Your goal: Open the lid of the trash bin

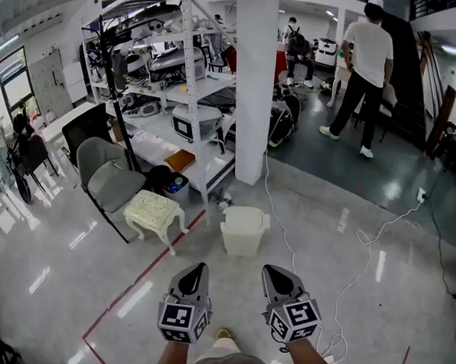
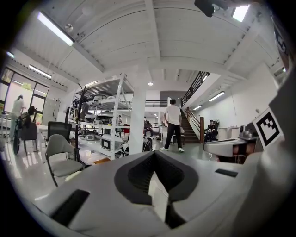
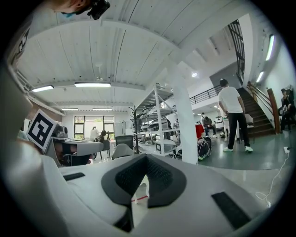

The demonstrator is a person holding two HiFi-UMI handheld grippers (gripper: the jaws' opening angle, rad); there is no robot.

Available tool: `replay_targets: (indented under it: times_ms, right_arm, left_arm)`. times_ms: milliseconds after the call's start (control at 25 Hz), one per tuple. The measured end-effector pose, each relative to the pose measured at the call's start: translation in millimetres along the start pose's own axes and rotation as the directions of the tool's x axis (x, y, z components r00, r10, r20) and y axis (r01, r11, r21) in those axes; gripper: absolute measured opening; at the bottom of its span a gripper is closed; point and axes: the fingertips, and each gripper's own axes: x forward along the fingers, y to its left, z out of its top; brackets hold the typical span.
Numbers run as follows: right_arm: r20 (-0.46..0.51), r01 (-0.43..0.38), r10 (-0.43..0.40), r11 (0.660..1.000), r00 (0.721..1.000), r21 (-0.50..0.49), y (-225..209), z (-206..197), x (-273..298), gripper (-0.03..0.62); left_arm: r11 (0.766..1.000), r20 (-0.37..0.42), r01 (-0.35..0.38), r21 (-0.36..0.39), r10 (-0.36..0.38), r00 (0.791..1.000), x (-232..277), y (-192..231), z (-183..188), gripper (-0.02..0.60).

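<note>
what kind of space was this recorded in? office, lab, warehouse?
Most likely a workshop or lab hall, not an office: a tall metal shelving rack stacked with equipment, loose cables trailing over the polished floor, and a railed staircase leading up.

Head view: from the person's head, facing forward and steeply down at the floor. The left gripper [image 1: 200, 267] and right gripper [image 1: 274, 269] sit close at the bottom edge.
Left gripper view: low, looking nearly level along its own jaws across the room.
Right gripper view: low beside it, tilted slightly more towards the ceiling.
Shared by all: white pillar [image 1: 255, 81], shelving rack [image 1: 188, 86] and person in a white shirt [image 1: 366, 70], all far off.
Gripper views: each catches the other gripper at a side edge.
</note>
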Motion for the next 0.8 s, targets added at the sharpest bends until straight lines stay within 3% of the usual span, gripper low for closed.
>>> replay_targets:
  times_ms: [560, 800]
  right_arm:
    - [0.055, 0.085, -0.086, 0.996, 0.995, 0.010, -15.9, 20.2, 67.0, 0.032]
    - [0.036, 0.116, -0.116, 0.993, 0.993, 0.022, -26.8, 15.3, 80.8, 0.032]
  left_arm:
    - [0.996, 0.001, 0.092, 0.018, -0.092, 0.996, 64.5, 45.5, 10.2, -0.012]
    - [0.994, -0.012, 0.109, 0.019, -0.109, 0.994, 85.9, 53.9, 8.2, -0.011]
